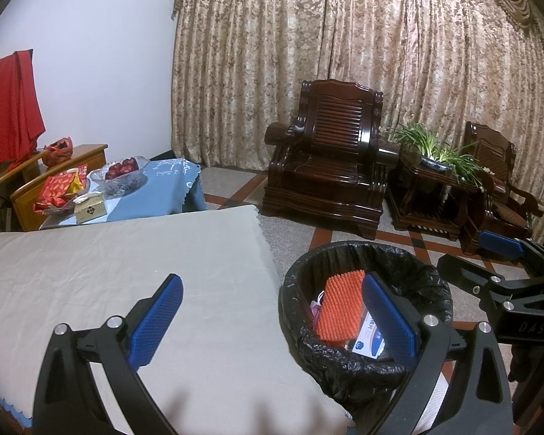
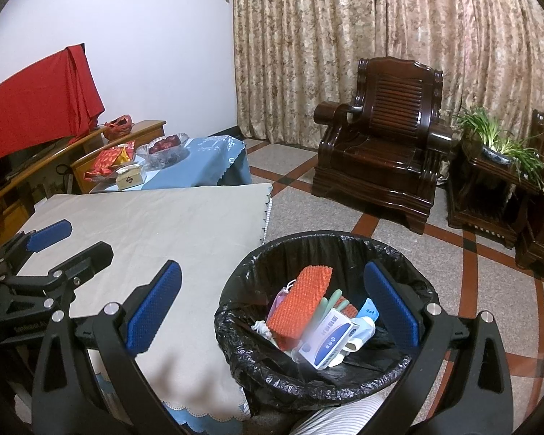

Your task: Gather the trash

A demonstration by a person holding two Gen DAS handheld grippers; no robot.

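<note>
A round bin with a black liner (image 2: 283,377) stands on the floor beside the table; it also shows in the left wrist view (image 1: 344,366). Inside lie an orange bumpy pad (image 2: 301,304), a white and blue box (image 2: 326,340), a tube and other small trash. The orange pad (image 1: 339,304) shows in the left view too. My left gripper (image 1: 272,320) is open and empty over the table's edge next to the bin. My right gripper (image 2: 272,313) is open and empty above the bin. Each gripper shows in the other's view, the right (image 1: 489,264) and the left (image 2: 65,250).
A table under a beige cloth (image 1: 108,272) lies to the left. Behind it a blue-clothed table (image 1: 170,181) holds a glass fruit bowl (image 1: 121,174), red packets and a small box. Dark wooden armchairs (image 1: 330,159), a side table with a plant (image 1: 435,156) and curtains stand beyond.
</note>
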